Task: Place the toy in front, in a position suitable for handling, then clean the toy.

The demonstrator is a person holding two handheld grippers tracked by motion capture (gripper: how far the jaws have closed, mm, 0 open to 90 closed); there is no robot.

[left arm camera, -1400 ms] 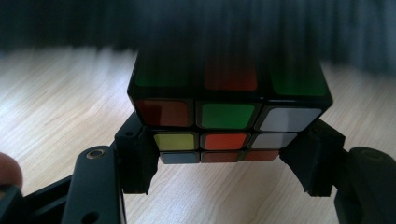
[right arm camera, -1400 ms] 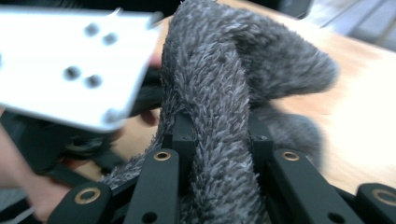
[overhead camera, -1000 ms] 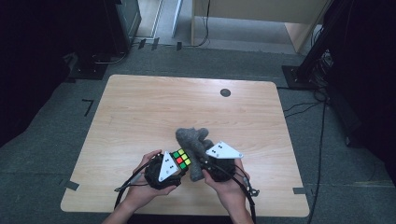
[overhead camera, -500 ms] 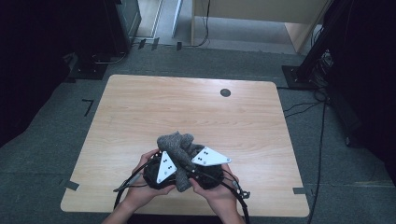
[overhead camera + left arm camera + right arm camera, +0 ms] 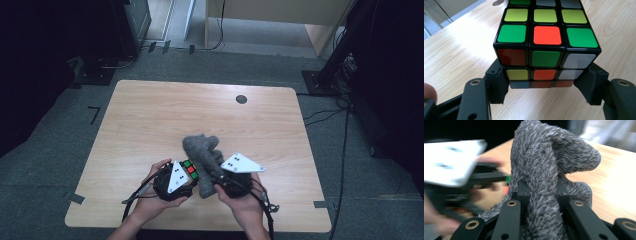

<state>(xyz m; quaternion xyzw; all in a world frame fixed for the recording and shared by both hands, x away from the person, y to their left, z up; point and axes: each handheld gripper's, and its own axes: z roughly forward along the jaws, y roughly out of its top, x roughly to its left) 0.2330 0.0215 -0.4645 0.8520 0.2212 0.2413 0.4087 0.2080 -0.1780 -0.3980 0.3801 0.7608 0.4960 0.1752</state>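
Note:
A scrambled puzzle cube with green, red, yellow and white tiles sits clamped between the black jaws of my left gripper, just above the wooden table. From above, the cube shows beside the left gripper near the table's front edge. A grey fluffy cloth is pinched between the jaws of my right gripper and rises in a loose fold. In the high view the cloth stands over the right gripper, touching the cube's right side.
The wooden table stretches away bare toward a round dark cable hole at the back right. Black cables trail from both grippers over the front edge. Dark floor and stands surround the table.
The cloth moved left over the cube half a second ago, hiding it, then drew back right; the cube's top shows again. The left hand held still.

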